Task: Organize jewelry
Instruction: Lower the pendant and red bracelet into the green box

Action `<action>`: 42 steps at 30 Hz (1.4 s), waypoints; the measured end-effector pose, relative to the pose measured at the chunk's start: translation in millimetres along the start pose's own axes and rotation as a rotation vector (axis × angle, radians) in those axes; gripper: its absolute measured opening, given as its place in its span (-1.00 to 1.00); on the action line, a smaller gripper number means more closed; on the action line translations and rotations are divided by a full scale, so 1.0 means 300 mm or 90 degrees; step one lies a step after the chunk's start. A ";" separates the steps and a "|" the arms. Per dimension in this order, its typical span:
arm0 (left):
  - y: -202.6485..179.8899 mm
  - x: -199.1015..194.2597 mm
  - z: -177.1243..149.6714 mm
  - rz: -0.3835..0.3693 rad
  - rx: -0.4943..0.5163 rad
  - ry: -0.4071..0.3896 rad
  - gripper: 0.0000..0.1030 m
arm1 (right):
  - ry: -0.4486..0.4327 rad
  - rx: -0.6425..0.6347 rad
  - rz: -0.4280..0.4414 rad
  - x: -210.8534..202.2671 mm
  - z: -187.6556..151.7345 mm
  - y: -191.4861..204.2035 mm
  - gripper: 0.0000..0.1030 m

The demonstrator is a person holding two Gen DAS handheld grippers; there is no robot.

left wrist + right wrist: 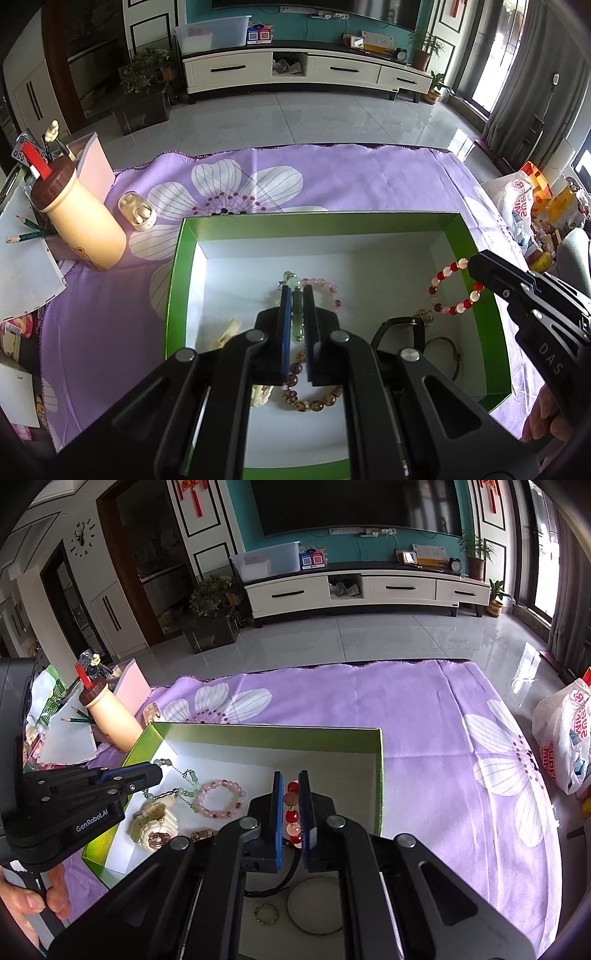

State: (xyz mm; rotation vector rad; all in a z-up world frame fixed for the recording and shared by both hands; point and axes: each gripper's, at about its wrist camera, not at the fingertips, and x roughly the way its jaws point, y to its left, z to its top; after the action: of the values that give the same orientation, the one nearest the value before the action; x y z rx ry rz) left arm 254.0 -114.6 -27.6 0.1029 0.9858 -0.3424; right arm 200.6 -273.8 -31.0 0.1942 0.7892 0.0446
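Over green box (177,280), left gripper (296,295) clamps jade necklace (177,794), right gripper (289,786) clamps red-white bracelet (452,291) (both lifted).

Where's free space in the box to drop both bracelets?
Bare floor along the box far wall, beyond the pink bracelet; also the near-left corner. Crowded mid-floor: brown beads, bangle, watch.

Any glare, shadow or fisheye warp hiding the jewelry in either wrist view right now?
Left wrist view: the green-rimmed white box is evenly lit; the left gripper hides part of the pale green bead necklace it grips; edges bow. Right wrist view: a bright patch washes out the box's far-left corner; the right gripper covers part of the red and white bead bracelet; its frame shades the thin metal bangle.
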 end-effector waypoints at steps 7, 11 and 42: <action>0.004 0.004 -0.001 0.004 -0.001 0.002 -0.89 | 0.000 -0.004 -0.002 -0.001 0.007 -0.006 -0.86; 0.013 0.009 0.004 0.005 -0.002 0.004 -0.89 | 0.005 -0.002 -0.002 0.012 0.013 -0.008 -0.86; 0.045 0.145 -0.012 0.034 0.000 0.066 -0.89 | 0.083 0.002 -0.031 0.154 -0.033 -0.019 -0.86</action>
State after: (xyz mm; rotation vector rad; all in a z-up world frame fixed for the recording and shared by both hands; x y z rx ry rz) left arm 277.4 -111.5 -66.7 0.1472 1.0832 -0.2902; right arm 226.0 -272.5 -71.2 0.1770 0.9234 0.0099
